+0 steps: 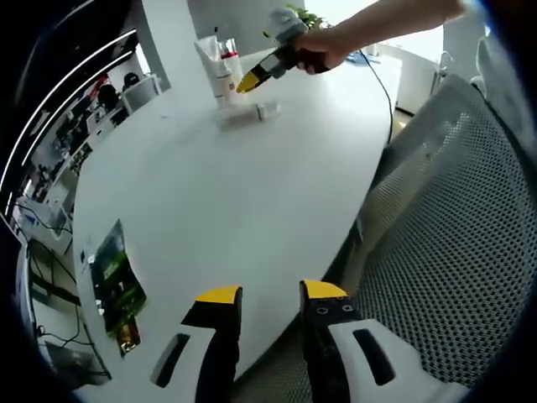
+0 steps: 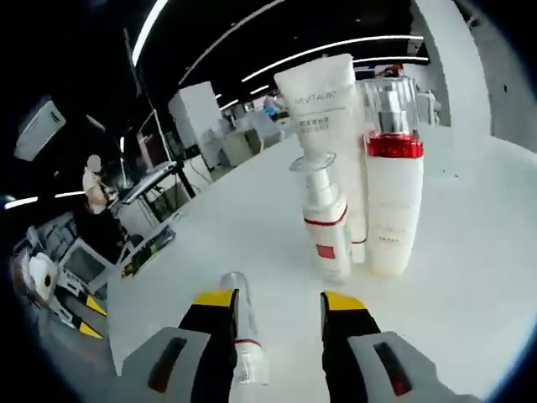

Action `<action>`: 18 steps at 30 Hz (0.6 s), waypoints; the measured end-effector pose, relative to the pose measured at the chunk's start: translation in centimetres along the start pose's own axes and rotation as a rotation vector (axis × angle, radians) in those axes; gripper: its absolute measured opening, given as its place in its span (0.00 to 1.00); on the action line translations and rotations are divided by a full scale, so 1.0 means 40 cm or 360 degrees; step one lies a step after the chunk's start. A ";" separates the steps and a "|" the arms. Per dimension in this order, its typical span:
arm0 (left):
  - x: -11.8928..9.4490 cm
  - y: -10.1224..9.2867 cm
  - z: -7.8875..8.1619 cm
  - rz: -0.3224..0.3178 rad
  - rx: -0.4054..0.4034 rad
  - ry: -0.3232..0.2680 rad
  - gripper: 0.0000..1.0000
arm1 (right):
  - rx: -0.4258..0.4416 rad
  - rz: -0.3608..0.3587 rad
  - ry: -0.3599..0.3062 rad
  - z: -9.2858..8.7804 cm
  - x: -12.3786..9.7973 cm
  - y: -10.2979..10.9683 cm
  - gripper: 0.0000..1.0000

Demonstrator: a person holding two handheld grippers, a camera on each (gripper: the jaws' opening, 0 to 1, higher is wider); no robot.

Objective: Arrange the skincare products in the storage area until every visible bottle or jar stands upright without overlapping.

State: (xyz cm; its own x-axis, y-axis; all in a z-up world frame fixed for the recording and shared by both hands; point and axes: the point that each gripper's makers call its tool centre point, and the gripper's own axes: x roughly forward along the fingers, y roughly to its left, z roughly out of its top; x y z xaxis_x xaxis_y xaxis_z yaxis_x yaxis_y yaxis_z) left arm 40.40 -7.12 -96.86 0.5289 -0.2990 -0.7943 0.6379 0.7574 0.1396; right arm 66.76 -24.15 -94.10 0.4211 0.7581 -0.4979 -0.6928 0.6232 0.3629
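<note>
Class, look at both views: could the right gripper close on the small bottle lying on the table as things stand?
Probably yes. The bottle lies flat just ahead of the open right gripper, beside its left jaw, with nothing between.

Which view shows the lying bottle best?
The right gripper view: the lying bottle is close, lying on the table between the open right tool jaws, clear cap away from the camera. The left gripper view shows it far off and small, beside the standing bottles.
</note>
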 end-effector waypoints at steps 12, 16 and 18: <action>-0.004 0.007 0.009 0.0030 -0.0002 -0.0031 0.26 | -0.0450 0.0016 0.0369 -0.135 0.000 0.063 0.38; -0.005 0.008 0.008 0.0036 0.0008 -0.0026 0.26 | -0.0497 -0.0029 0.0407 -0.148 0.008 0.054 0.29; -0.005 0.008 0.008 0.0040 0.0012 -0.0023 0.26 | -0.0543 -0.0049 0.0400 -0.140 0.010 0.046 0.25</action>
State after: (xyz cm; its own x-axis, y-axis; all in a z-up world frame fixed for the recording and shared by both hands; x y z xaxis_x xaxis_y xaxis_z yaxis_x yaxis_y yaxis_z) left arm 40.68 -6.99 -96.46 0.5526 -0.2885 -0.7819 0.6285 0.7604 0.1637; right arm 62.37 -23.75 -98.05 0.3181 0.6432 -0.6965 -0.8540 0.5134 0.0841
